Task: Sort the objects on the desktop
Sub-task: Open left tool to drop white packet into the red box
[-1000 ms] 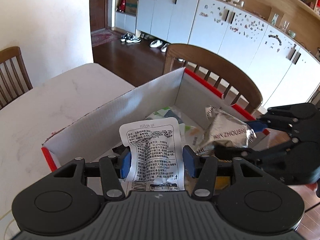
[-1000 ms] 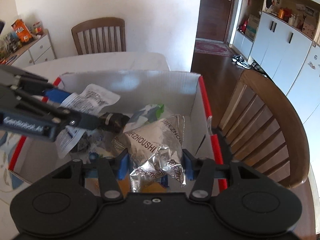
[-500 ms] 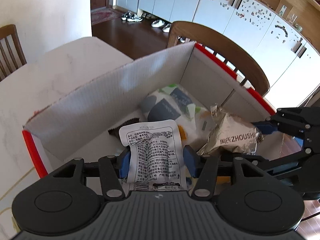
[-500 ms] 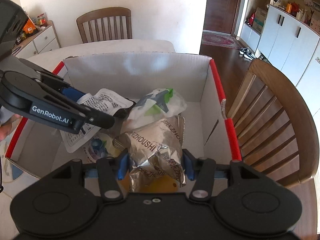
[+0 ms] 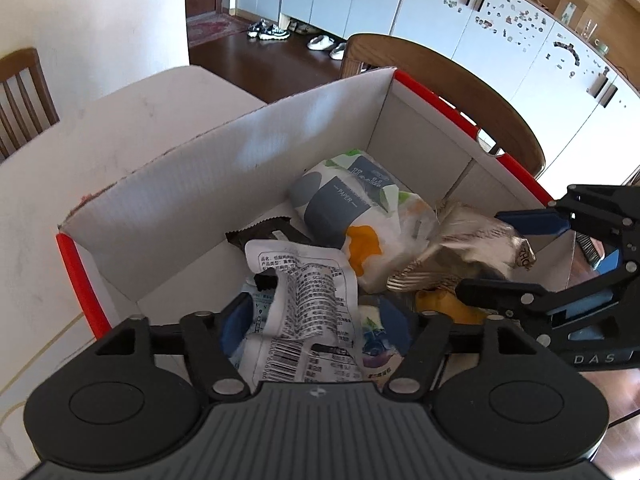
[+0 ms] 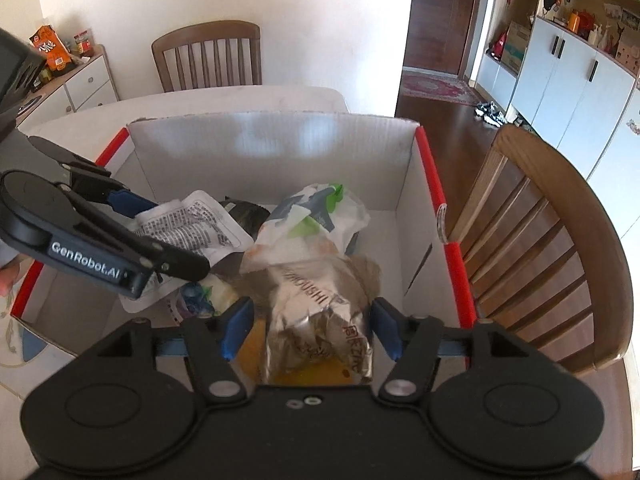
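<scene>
Opening both tongs over the box (image 6: 408,208): my left gripper (image 5: 316,320) spreads clear of the white packet (image 5: 304,296), my right gripper (image 6: 310,328) clear of the foil bag (image 6: 320,304); both packs lie loose among the wrappers inside.

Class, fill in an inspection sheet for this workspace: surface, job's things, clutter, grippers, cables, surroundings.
Surface: white table bearing a red-edged cardboard box.
Job's things: white printed sachet, silver foil packet, tissue pack, dark wrapper, all inside the box.
Clutter: snack bags on the sideboard.
Grippers: left gripper and right gripper opening over the box, pads clear of sachet and packet.
Cables: nothing seen.
Surroundings: wooden chairs, white cabinets, shoes.
</scene>
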Demonstrator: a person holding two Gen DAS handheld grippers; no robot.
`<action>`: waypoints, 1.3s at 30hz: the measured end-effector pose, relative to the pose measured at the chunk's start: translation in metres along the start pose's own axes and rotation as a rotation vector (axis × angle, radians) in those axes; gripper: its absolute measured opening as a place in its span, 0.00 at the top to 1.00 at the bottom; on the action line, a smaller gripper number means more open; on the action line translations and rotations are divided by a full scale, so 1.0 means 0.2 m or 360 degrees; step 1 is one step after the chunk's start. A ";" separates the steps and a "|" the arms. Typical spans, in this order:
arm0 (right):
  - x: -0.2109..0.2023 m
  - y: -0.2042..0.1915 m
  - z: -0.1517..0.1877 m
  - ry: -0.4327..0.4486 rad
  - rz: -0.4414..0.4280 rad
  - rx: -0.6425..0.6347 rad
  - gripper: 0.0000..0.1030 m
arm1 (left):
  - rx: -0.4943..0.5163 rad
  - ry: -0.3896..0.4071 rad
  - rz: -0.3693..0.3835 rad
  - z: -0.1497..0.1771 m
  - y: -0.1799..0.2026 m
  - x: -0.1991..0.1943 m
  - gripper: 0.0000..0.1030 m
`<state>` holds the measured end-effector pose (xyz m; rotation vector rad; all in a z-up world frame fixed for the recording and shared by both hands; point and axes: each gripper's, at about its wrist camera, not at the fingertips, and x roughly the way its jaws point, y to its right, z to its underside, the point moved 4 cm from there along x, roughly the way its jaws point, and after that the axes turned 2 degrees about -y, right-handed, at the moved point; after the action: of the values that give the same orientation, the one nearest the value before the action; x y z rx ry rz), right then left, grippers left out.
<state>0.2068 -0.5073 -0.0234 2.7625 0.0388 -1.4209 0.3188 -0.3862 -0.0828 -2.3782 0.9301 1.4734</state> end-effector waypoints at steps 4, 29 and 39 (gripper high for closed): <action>-0.04 0.00 -0.01 0.0032 -0.0005 -0.0019 0.35 | 0.0029 0.0023 -0.0007 0.01 0.02 -0.03 0.23; -0.30 -0.10 0.01 0.0187 0.0000 0.0008 0.28 | -0.0081 0.0351 0.0060 0.17 0.02 -0.44 0.14; -0.39 -0.21 0.03 0.0240 -0.0004 0.0054 0.27 | -0.0055 0.0428 0.0004 0.31 0.03 -0.62 0.14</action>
<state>0.1548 -0.4655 0.0369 2.8924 0.0225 -1.2218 0.2308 -0.3112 -0.0063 -2.6470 0.9707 1.1981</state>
